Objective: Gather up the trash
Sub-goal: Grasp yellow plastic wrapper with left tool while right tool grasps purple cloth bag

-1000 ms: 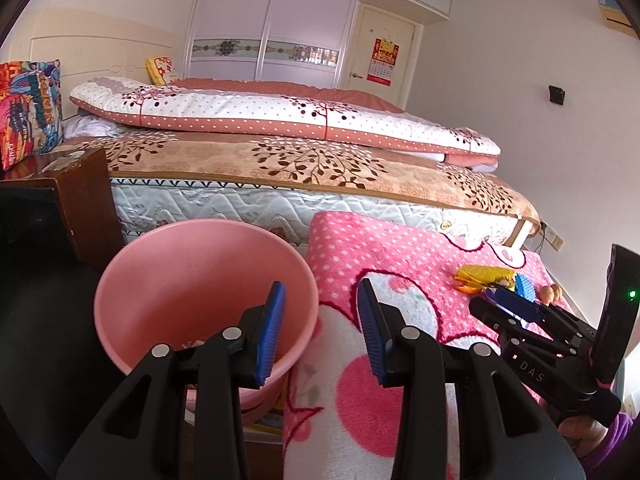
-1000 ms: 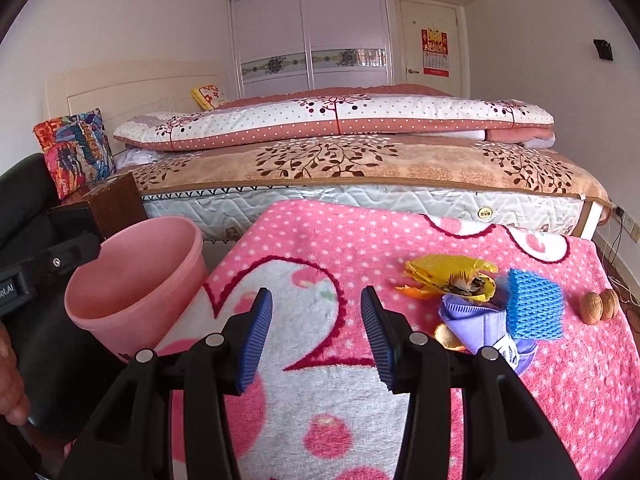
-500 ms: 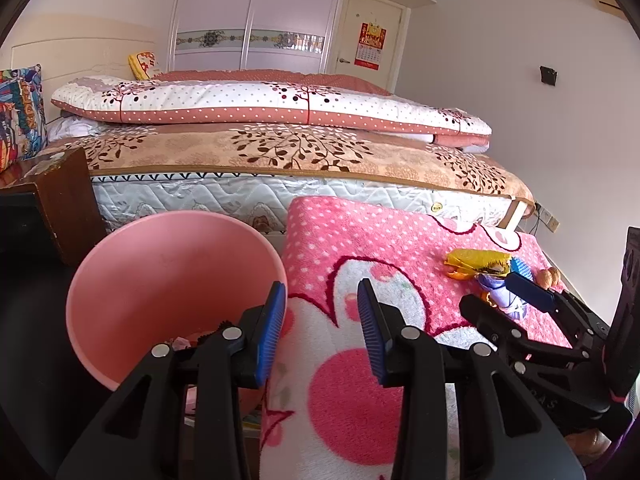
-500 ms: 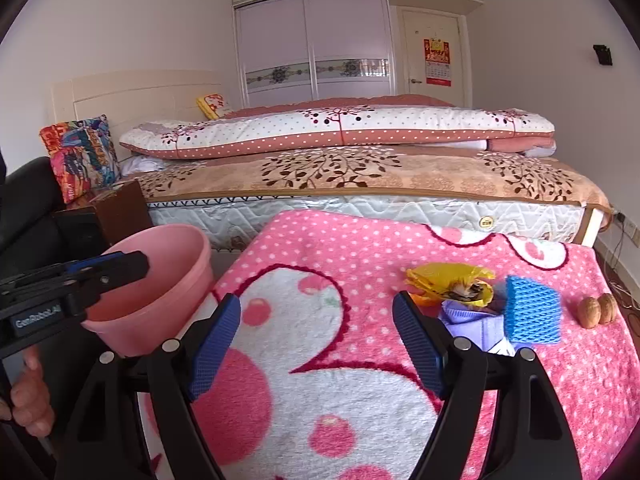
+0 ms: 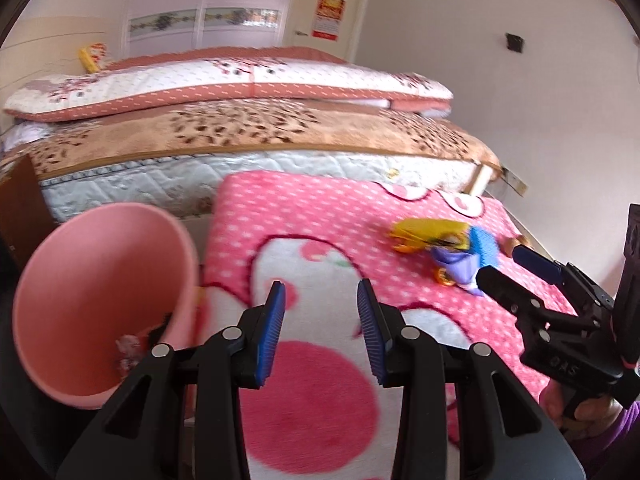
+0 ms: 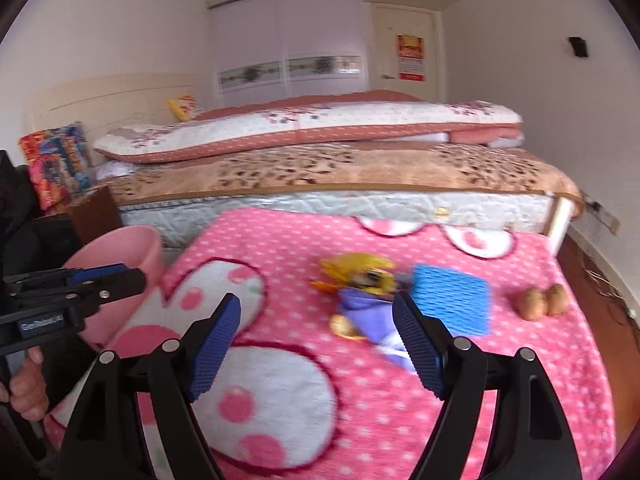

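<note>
Trash pile (image 6: 372, 300) on pink blanket (image 6: 280, 248), right of centre: yellow wrapper (image 6: 356, 270), purple wrapper (image 6: 370, 316), blue foam square (image 6: 452, 300). Purple wrapper long axis front-to-back, tail toward camera. Right gripper (image 6: 316, 344) spread wide, empty, short of pile. Left gripper (image 5: 320, 330) moderately parted, empty, beside pink bin (image 5: 100, 300) at blanket's left edge.

The pink blanket (image 6: 400, 392), filling the lower middle of the frame, looks like fluffy fleece cloth, matt. At left the pink bin (image 5: 100, 312) is smooth plastic with a dull sheen. Both grippers, the left gripper (image 5: 320, 332) and the right gripper (image 6: 316, 344), are matt black plastic with ribbed blue pads (image 6: 214, 344) and shiny metal pins. The blue sponge (image 6: 452, 300) right of centre looks coarse and netted. The yellow wrapper (image 6: 356, 270) looks crinkled and glossy.
</note>
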Action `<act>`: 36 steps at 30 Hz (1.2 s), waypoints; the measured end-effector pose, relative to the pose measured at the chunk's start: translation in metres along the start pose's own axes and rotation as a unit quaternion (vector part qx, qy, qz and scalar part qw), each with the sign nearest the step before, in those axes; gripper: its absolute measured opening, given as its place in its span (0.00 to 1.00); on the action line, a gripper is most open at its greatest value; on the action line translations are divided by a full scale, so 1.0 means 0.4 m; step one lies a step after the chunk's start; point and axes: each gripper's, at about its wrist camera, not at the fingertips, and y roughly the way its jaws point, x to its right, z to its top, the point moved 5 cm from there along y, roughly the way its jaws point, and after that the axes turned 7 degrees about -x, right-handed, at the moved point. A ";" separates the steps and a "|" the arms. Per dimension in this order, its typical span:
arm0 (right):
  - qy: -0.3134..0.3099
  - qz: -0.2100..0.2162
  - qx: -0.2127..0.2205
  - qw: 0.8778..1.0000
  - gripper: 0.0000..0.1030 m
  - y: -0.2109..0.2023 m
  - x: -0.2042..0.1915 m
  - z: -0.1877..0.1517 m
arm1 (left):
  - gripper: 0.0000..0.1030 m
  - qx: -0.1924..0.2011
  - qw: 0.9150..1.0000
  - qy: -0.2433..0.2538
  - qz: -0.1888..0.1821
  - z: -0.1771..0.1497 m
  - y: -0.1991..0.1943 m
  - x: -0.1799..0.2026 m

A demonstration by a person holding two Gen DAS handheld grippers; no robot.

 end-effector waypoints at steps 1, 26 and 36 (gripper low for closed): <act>0.011 -0.009 -0.007 1.000 0.75 0.000 0.025 -0.004 | 0.37 -0.003 1.000 0.003 -0.003 0.003 0.007 0.013; 0.148 -0.031 -0.030 0.988 0.72 0.001 0.251 -0.051 | 0.37 -0.155 0.983 -0.078 -0.067 0.241 0.288 0.283; 0.186 -0.009 -0.035 0.982 0.71 0.007 0.284 -0.063 | 0.37 -0.201 0.975 -0.084 -0.039 0.185 0.347 0.263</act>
